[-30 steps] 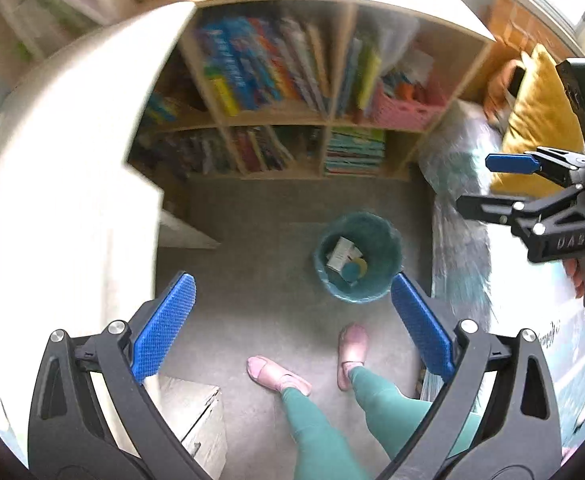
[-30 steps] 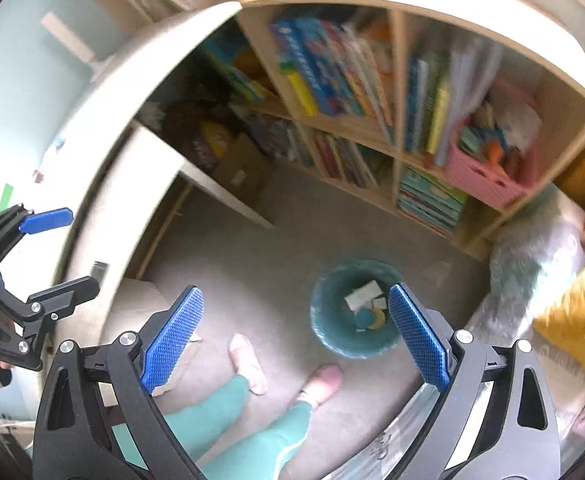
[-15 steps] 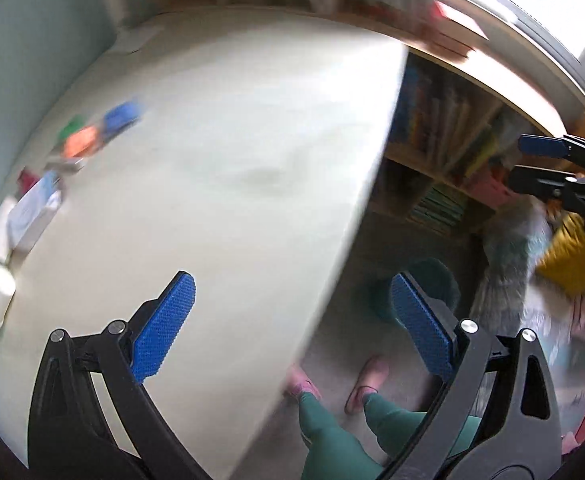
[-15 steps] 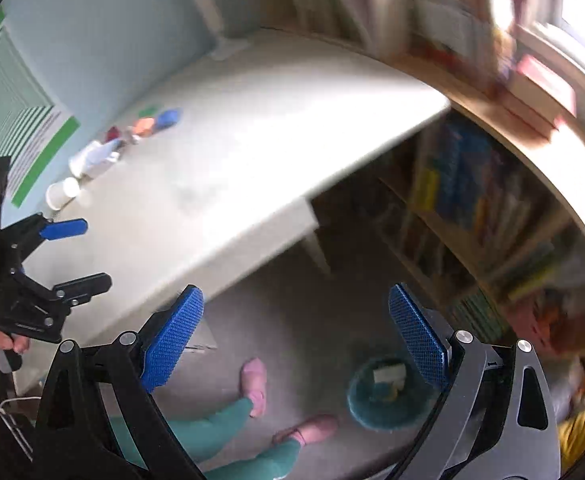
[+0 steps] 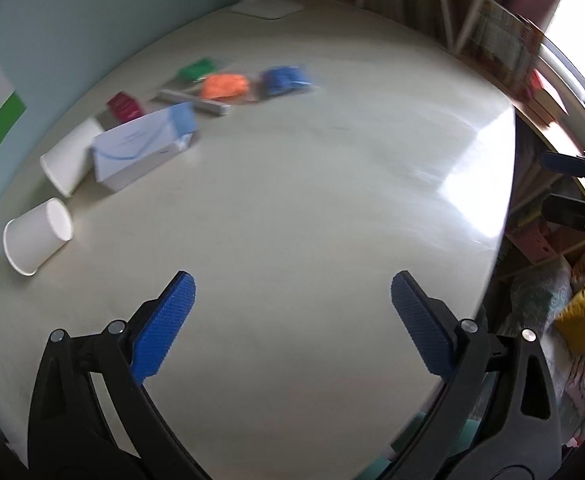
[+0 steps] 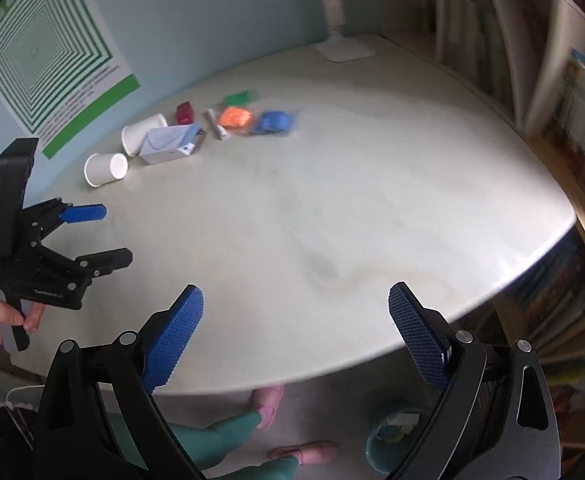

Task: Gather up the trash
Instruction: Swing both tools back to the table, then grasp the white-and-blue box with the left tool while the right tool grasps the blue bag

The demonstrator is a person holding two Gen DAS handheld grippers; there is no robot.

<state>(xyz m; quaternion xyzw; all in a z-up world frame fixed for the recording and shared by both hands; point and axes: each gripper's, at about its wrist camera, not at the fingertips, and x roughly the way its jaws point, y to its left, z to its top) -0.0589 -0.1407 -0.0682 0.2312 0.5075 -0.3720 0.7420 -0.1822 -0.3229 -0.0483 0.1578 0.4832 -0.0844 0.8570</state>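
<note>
Both our left gripper [image 5: 292, 312] and right gripper [image 6: 296, 320] have jaws wide, empty. Bin [image 6: 392, 432] at 5 o'clock holds some trash; cups [image 5: 38, 236], box [image 5: 144, 146], wrappers [image 5: 224, 86] remain on desk [image 5: 312, 200] at 10–11 o'clock.

wall [image 6: 212, 20]: pale blue | table [image 6: 372, 200]: white | bookshelves [image 6: 492, 40]: right | floor [image 6: 332, 400]: grey

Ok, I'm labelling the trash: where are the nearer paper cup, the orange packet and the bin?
Nearer cup [image 5: 36, 236], left wrist view, on its side wall.
Orange packet [image 6: 234, 117], right wrist view, its middle.
Bin [image 6: 372, 446], right wrist view, left rim.
</note>
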